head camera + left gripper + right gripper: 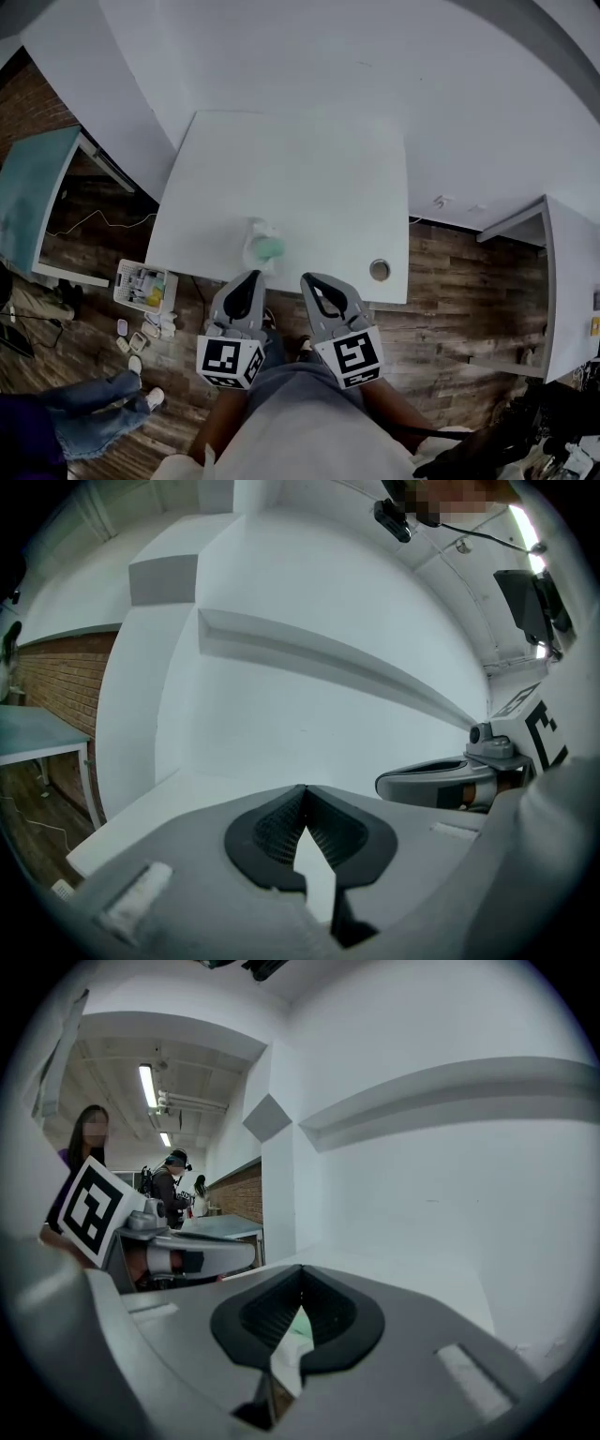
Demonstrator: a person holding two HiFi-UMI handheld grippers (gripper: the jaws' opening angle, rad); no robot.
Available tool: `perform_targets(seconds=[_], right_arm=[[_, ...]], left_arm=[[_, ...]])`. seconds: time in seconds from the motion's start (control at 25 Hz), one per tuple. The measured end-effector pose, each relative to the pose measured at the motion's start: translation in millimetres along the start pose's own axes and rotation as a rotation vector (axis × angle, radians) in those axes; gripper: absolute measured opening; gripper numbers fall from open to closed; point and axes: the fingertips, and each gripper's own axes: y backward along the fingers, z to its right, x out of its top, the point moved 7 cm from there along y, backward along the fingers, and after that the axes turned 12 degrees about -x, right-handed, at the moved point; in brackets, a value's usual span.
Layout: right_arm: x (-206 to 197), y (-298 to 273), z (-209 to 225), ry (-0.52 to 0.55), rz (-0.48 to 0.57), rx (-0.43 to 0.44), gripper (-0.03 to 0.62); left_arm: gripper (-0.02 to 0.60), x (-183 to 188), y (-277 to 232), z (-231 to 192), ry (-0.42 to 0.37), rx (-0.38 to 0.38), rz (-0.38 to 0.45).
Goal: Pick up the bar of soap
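Observation:
A green bar of soap (271,247) lies on a white dish (253,242) near the front edge of the white table (300,178). Both grippers hover side by side just in front of that edge, off the table. My left gripper (253,276) is shut and empty, its tip just short of the soap. My right gripper (307,278) is also shut and empty, a little right of the soap. In the left gripper view the jaws (305,789) meet with nothing between them. In the right gripper view a sliver of green soap (298,1327) shows below the shut jaws (301,1269).
A round grommet (379,270) sits at the table's front right corner. Below are wood floor, a bin of small items (142,284) at the left, and a person's jeans leg (94,412). A teal table (33,192) stands left and a white desk (572,281) right.

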Motion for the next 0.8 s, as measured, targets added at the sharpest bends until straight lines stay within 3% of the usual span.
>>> perform_targets(seconds=[0.6,0.8], right_arm=[[-22.9,-90.6,-32.4,-0.008,-0.136,-0.08,0.042],[-36.6,-107.2,-34.6,0.001,-0.201,-0.078,0.058]], left_arm=[[0.002,-31.6,-46.6,-84.5,0.008,-0.156,-0.143],[0.002,-52.1,-60.7,-100.3,0.026,-0.165,-0.202]])
